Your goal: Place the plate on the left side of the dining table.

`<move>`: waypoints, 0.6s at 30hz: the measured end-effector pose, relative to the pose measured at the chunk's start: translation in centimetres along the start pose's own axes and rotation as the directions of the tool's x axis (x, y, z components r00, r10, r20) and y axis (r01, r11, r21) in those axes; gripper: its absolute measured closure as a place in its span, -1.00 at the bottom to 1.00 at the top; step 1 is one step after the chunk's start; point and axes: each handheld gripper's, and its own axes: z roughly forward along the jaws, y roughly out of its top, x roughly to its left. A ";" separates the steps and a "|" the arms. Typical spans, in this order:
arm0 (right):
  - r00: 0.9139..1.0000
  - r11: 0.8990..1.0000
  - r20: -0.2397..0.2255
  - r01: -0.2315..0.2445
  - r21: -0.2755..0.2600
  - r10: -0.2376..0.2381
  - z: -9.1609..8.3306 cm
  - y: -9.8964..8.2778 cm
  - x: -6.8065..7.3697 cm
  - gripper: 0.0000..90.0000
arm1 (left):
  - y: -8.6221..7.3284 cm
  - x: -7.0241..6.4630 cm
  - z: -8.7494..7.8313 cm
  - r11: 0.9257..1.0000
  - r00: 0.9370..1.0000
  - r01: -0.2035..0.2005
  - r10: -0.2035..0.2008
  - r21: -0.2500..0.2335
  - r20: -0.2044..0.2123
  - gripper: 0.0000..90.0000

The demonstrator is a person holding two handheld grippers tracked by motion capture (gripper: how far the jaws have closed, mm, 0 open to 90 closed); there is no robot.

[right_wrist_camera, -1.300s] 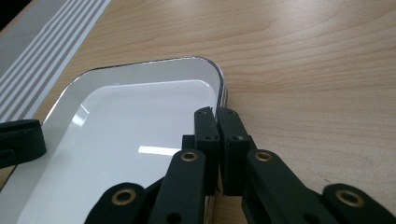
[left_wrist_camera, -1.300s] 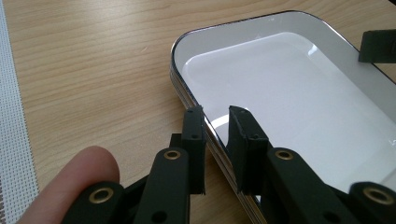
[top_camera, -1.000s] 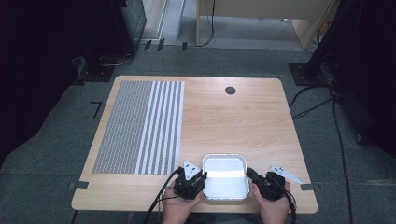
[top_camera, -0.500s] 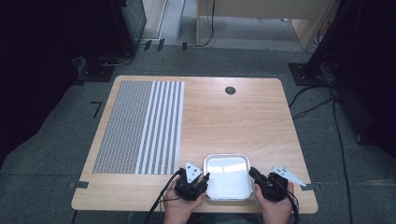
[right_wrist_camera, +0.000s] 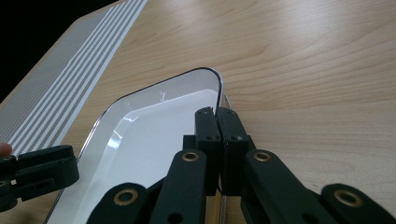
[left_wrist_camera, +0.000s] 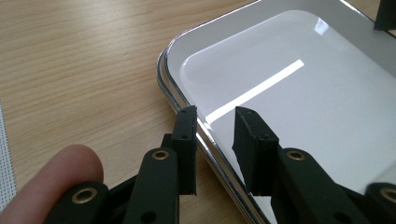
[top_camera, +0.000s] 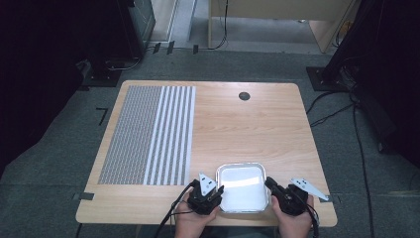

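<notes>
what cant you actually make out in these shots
- Right claw: in the right gripper view its closed jaws cover the tray rim, so the pinch itself is hidden.
- Left claw: the tray's near corner is cut off by the bottom edge of the left gripper view.
- High view: the dark round spot on the table is too small to identify.

Item count at bench
One tray [top_camera: 242,188], one striped mat [top_camera: 148,135], two claws: left [top_camera: 218,191], right [top_camera: 270,182]; one bench [top_camera: 247,129].

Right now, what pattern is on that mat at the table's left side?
The mat has fine grey-and-white stripes, widening toward its right edge; the high view shows it best.
</notes>
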 end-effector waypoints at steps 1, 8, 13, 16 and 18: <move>1.000 1.000 0.007 -0.002 -0.003 0.002 -0.1 0.0 -0.1 1.00 | 0.0 0.0 0.0 1.000 1.000 -0.001 0.001 0.000 0.001 0.55; 1.000 1.000 0.015 -0.010 0.019 0.010 0.2 0.0 -0.7 0.99 | 0.0 -0.2 -0.1 1.000 1.000 -0.011 0.011 -0.011 -0.004 0.53; 0.999 1.000 0.042 0.023 0.004 -0.024 0.3 0.0 -0.4 0.81 | 0.1 -0.5 -0.3 1.000 1.000 -0.018 0.018 -0.025 -0.008 0.54; 0.997 0.998 0.061 0.051 0.029 -0.053 0.7 0.1 -0.2 0.76 | 0.1 -0.6 -0.2 1.000 1.000 -0.022 0.022 -0.019 0.002 0.54; 0.995 0.995 0.071 0.064 0.070 -0.069 1.5 -0.1 -0.2 0.77 | 0.0 -0.8 -0.1 1.000 1.000 -0.026 0.026 -0.015 0.004 0.54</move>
